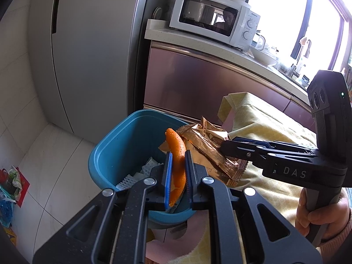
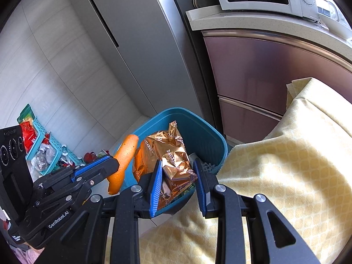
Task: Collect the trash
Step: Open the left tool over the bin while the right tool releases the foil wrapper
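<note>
- Left wrist view shows the blue bin [image 1: 123, 145] standing on the floor against the edge of a surface draped in yellow cloth [image 1: 264, 118]; its open mouth lies directly ahead of and below both tools, with white scraps at its bottom.
- Right wrist view: the right gripper [image 2: 178, 176] is pinching a crumpled bronze snack wrapper [image 2: 169, 154]. The blue pads are set fairly wide because the wrapper is bulky. The wrapper hangs over the bin's mouth, at its near side and close to the cloth edge.
- Left gripper [image 1: 177, 171] has its jaws pressed tight on a strip of orange peel [image 1: 177, 154]. The peel's long axis runs forward along the fingers, its free end poking up past the tips.
- From the right wrist view, the peel [image 2: 123, 158] seems to sit at or just outside the bin's left rim, so I judge the left tool needs a small shift inward before letting go.
- Both tools are close side by side over the bin; the right one looks better placed to drop first, straight down.
</note>
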The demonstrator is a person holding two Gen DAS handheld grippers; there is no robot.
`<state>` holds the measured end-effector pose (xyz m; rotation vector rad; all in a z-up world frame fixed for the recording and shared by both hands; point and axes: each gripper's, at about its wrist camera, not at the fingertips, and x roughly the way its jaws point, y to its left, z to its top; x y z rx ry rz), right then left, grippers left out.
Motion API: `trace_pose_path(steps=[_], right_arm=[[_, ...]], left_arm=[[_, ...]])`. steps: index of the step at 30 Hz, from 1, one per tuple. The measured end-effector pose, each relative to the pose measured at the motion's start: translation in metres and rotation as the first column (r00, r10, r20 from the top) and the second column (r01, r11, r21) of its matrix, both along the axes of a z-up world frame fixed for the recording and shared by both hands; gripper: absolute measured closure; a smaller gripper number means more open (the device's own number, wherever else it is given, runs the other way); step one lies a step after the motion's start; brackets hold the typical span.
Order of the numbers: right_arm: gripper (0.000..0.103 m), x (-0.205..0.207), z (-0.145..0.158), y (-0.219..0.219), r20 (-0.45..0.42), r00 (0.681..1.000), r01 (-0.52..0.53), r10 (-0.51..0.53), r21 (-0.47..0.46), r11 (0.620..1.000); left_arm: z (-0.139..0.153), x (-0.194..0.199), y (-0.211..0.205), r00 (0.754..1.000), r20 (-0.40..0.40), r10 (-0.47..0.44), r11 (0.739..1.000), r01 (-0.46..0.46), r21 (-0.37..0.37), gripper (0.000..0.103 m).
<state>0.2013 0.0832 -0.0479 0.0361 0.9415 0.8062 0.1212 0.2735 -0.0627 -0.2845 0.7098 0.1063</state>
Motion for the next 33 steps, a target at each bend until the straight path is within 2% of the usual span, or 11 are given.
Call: trace_pose_path(steps=[23,33], right_arm=[[0.076,0.004,-0.007,0.022,-0.004,1.000,-0.009,0.009,-0.053,0.999],[0.075,0.005,-0.010,0.037,-0.012,1.000,-0.025,0.024,-0.081,0.996]], left_arm=[[-0.020,0.014,0.010,0.999,-0.035,0.025,0.999,-0.026,-0.030,0.091],[-0.037,0.029,0.017,0.996,-0.087,0.026,0.998,-0.031,-0.059,0.091]])
